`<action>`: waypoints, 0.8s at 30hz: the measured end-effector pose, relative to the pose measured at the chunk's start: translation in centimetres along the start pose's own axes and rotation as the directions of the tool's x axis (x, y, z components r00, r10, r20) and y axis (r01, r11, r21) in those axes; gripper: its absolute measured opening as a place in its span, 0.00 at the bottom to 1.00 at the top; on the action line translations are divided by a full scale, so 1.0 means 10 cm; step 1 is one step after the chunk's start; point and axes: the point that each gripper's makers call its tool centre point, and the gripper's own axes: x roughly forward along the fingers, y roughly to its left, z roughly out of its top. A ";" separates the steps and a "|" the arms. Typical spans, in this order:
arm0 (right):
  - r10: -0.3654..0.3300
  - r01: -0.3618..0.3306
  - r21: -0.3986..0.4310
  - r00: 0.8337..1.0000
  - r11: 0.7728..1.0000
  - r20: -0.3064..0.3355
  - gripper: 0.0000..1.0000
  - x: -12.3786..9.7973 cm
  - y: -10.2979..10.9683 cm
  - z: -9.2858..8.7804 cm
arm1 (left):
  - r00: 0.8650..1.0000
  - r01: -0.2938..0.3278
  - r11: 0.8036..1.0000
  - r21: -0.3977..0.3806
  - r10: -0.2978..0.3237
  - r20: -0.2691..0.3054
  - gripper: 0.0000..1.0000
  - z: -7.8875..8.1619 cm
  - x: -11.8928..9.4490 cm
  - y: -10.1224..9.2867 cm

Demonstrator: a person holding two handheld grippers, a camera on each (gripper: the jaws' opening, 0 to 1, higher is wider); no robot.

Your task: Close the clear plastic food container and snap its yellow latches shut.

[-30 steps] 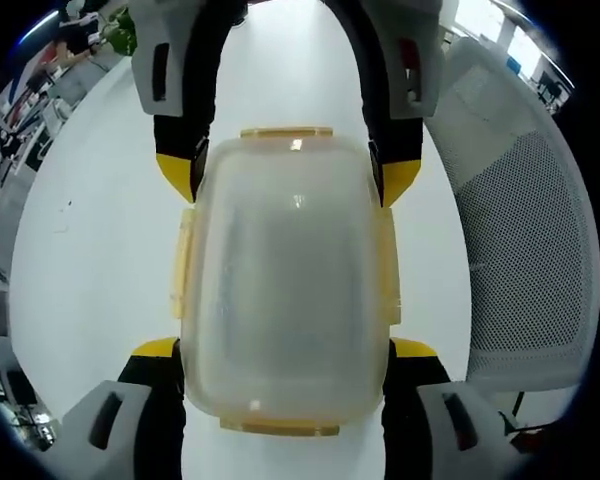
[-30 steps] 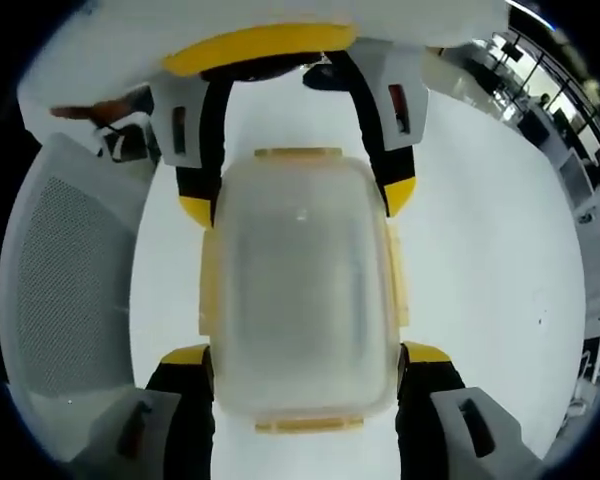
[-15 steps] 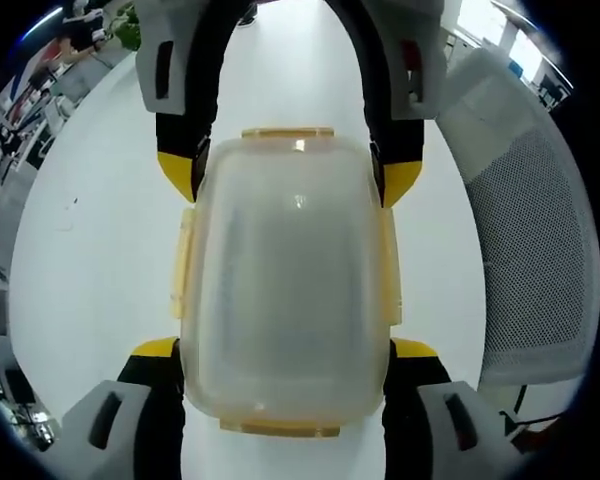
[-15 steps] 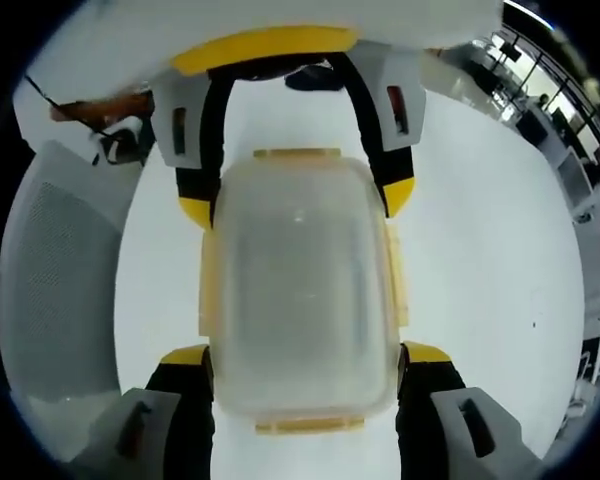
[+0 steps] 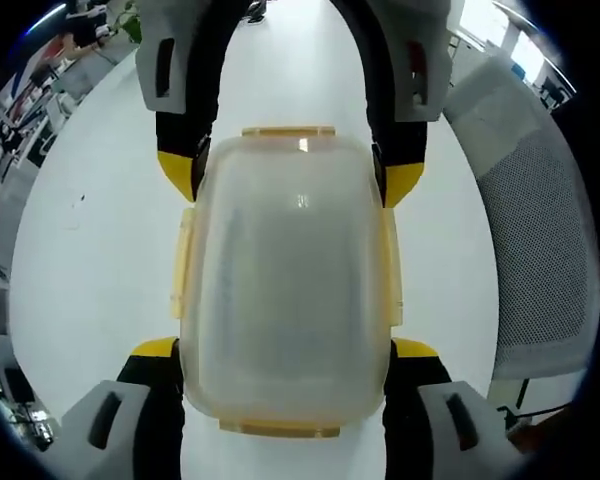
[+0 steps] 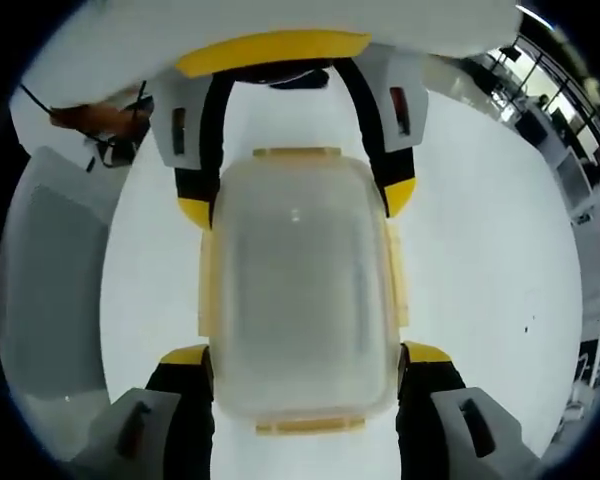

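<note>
Between both claws, lidded container (image 5: 285, 285), contents unclear

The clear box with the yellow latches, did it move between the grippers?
No. In the left gripper view the clear container sits where it did between the left gripper jaws; only the mesh chair behind shifted.

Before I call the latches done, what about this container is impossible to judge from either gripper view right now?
- Contents of the container: left gripper view, hidden by the cloudy lid.
- Whether the yellow latches are snapped: right gripper view, seen flat from above, too little detail.
- Contact of the left gripper and right gripper with the container: the lid covers the jaw tips.
- Chair: cut off by the edge.
</note>
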 end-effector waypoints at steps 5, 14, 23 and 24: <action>-0.004 0.004 0.001 1.000 1.000 -0.005 0.75 0.01 -0.07 0.01 | 1.000 0.000 1.000 0.001 0.000 -0.005 0.83 -0.01 0.01 0.07; -0.013 0.013 0.010 1.000 1.000 0.004 0.75 0.03 -0.24 0.02 | 1.000 -0.002 1.000 0.006 0.002 -0.011 0.83 -0.02 0.03 0.24; -0.012 0.012 0.002 1.000 1.000 0.005 0.76 0.04 -0.37 0.03 | 1.000 -0.008 1.000 -0.005 0.008 -0.004 0.83 -0.03 0.04 0.36; -0.013 0.013 0.004 1.000 1.000 0.007 0.76 0.04 -0.38 0.03 | 1.000 -0.008 1.000 -0.005 0.008 -0.002 0.83 -0.03 0.04 0.38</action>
